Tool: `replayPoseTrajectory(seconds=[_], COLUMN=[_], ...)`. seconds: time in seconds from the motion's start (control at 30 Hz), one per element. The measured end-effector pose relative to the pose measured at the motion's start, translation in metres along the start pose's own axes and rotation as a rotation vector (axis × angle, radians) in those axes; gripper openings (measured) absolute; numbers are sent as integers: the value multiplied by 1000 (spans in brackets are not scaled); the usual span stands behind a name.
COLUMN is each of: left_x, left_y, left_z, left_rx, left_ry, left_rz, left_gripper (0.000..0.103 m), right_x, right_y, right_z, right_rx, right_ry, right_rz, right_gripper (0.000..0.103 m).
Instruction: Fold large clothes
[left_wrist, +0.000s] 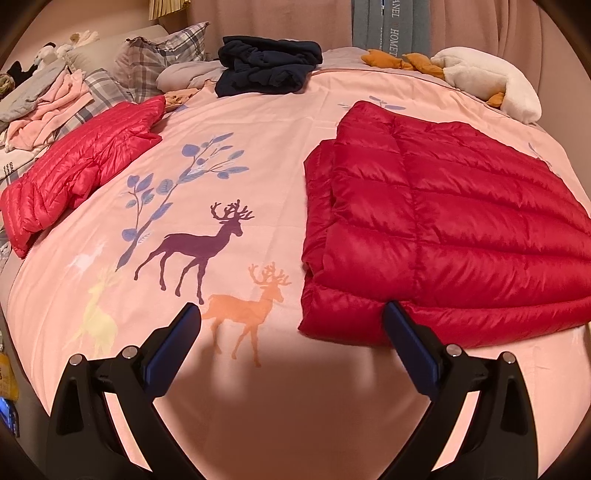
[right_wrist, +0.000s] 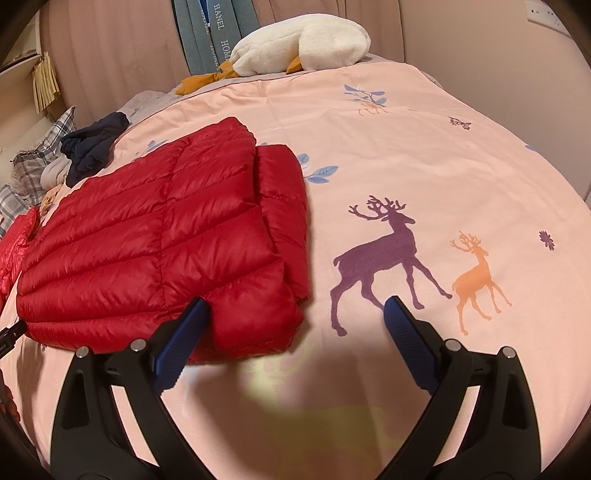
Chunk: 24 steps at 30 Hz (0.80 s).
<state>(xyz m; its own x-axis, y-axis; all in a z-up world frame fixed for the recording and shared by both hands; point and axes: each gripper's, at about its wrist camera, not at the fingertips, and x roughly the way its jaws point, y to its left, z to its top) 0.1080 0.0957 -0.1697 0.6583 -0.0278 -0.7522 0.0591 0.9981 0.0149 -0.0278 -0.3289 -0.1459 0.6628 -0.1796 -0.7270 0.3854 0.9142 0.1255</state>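
Observation:
A dark red quilted down jacket (left_wrist: 443, 229) lies folded flat on the pink deer-print bedspread (left_wrist: 221, 147); it also shows in the right wrist view (right_wrist: 155, 240). My left gripper (left_wrist: 291, 310) is open and empty, above the bedspread at the jacket's near left corner. My right gripper (right_wrist: 295, 306) is open and empty, at the jacket's near right corner; its left fingertip (right_wrist: 195, 314) overlaps the jacket's near edge. A second, lighter red down jacket (left_wrist: 77, 166) lies folded at the left of the bed.
A dark navy garment (left_wrist: 266, 66) lies bunched at the far side. A white plush goose (right_wrist: 303, 44) lies by the curtain. Plaid pillows (left_wrist: 159, 55) and pink and grey clothes (left_wrist: 48, 99) are piled at the far left.

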Motion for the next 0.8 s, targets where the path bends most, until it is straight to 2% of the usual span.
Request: replayPoseTrajectory(seconds=[0.8], left_x=[2], left_y=[9], left_z=[-1], left_rx=[-13], left_ry=[4], left_rz=[14], left_gripper=[100], right_x=[-2], right_y=[-2], right_z=[1], right_rx=[3], right_ry=[-1], right_rz=[-4], right_gripper=[97])
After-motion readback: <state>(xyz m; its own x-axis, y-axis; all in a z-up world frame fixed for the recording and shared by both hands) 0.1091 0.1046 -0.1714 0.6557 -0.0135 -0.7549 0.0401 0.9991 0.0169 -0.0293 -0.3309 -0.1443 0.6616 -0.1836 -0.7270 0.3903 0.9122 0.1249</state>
